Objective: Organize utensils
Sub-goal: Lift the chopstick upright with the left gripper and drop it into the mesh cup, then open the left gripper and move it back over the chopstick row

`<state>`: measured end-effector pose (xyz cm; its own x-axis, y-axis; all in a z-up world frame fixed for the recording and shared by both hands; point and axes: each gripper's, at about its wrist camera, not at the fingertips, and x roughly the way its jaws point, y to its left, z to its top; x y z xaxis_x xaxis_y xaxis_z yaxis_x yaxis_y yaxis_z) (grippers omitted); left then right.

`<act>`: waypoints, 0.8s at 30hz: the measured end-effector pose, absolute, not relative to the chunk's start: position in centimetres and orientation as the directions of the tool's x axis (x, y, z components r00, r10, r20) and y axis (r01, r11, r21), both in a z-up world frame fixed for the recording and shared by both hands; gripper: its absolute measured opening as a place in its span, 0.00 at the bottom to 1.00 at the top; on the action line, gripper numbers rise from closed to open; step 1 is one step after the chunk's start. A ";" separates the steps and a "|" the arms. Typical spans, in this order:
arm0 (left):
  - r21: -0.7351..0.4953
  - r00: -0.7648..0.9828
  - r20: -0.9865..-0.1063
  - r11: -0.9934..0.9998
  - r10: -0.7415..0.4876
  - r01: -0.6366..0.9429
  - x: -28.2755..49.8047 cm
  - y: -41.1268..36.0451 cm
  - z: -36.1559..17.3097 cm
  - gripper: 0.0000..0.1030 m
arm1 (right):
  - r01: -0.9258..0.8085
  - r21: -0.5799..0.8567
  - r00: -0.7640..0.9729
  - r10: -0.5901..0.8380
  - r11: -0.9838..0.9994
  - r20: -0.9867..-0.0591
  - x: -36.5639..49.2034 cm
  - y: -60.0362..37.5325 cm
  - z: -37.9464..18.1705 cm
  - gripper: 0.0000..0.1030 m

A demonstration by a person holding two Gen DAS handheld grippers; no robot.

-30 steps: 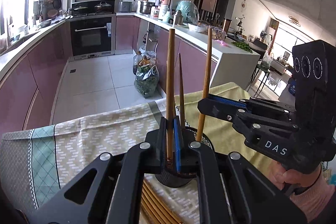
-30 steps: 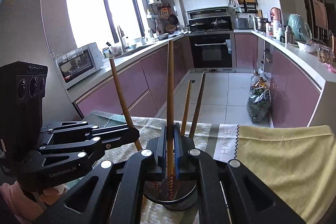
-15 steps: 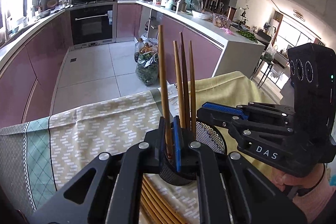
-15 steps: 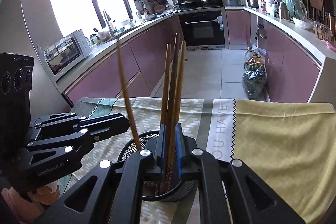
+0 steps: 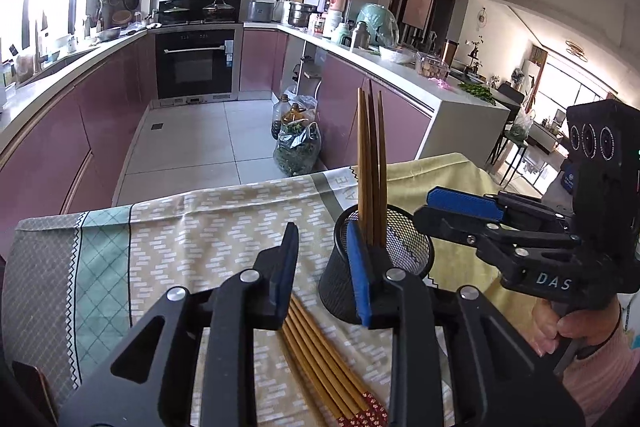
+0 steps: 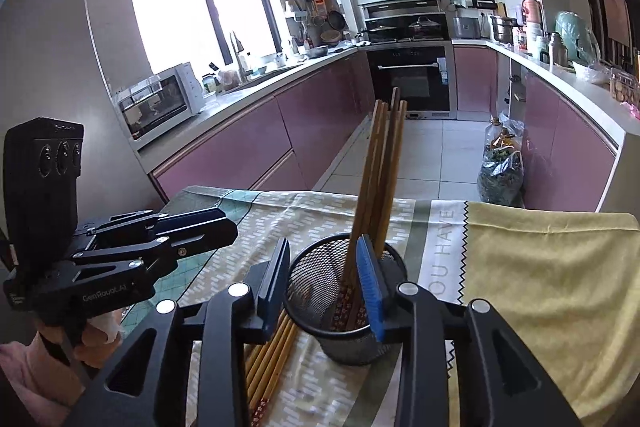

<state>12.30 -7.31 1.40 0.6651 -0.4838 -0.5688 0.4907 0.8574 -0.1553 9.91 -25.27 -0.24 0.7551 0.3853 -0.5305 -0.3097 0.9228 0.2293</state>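
Left wrist view.
- Left gripper point(image 5: 323, 269), lower centre: black jointed arms, silver rivets, blue ribbed pads. Jaws opening, nothing between them.
- Cup point(image 5: 384, 263), centre right: black wire mesh, round, upright on the cloth. The blue right pad overlaps its near wall in the picture; contact cannot be told.
- Standing chopsticks point(image 5: 370, 163): slim brown tapered wood, tips up, bunched in the cup.
- Loose chopsticks point(image 5: 320, 367), lower centre: same wood, laid side by side on the cloth below the left gripper, red patterned ends at the frame's bottom.
- Cloth point(image 5: 192, 227): woven, beige brick pattern, teal diamond band at left, plain yellow panel at right. Printed letters partly hidden by the cup.
- Right gripper point(image 5: 452, 211), right: black, blue pad on top, white lettering "DAS"; held by a hand point(image 5: 576, 323) in a pink sleeve.

Right wrist view.
- Right gripper point(image 6: 324, 275), lower centre: same build. Jaws opening, gripping nothing; the cup point(image 6: 344, 315) sits beyond the gap.
- Standing chopsticks point(image 6: 380, 179): lean toward upper right, patterned ends down in the mesh.
- Loose chopsticks point(image 6: 268, 359): lower left of the cup, flat on the cloth.
- Cloth point(image 6: 540, 267): grey band reads "OU HAVE", zigzag edge beside the yellow panel.
- Left gripper point(image 6: 224, 227), left: black; side lettering looks like "GenRobot.AI".
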 end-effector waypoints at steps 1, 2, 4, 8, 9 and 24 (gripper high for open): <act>-0.155 0.668 -0.567 0.859 -0.482 0.488 11.9 -6.9 1.3 0.27 | -0.327 0.224 0.753 0.396 0.918 -0.526 9.3 -24.9 -0.1 0.33; -0.154 0.671 -0.566 0.862 -0.478 0.483 11.4 -6.4 1.2 0.28 | -0.342 0.224 0.748 0.409 0.913 -0.523 8.6 -24.6 -0.2 0.34; -0.164 0.663 -0.574 0.861 -0.480 0.481 10.7 -5.5 0.6 0.31 | -0.371 0.232 0.727 0.437 0.899 -0.529 7.7 -23.7 -0.6 0.34; -0.169 0.654 -0.595 0.868 -0.468 0.468 9.5 -4.5 -1.0 0.31 | -0.407 0.236 0.688 0.466 0.883 -0.557 6.5 -22.1 -1.9 0.34; -0.174 0.645 -0.602 0.866 -0.470 0.469 9.2 -4.4 -1.4 0.31 | -0.411 0.240 0.675 0.470 0.880 -0.568 6.2 -21.7 -2.5 0.34; -0.209 0.564 -0.697 0.879 -0.442 0.429 7.0 -3.2 -7.2 0.31 | -0.374 0.282 0.574 0.459 0.883 -0.678 5.3 -19.9 -8.0 0.34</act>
<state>6.99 -3.23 -7.22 0.5645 -0.4420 -0.6972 0.4292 0.8786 -0.2095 5.31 -19.89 -8.01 0.5738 0.4595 -0.6780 -0.3740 0.8835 0.2822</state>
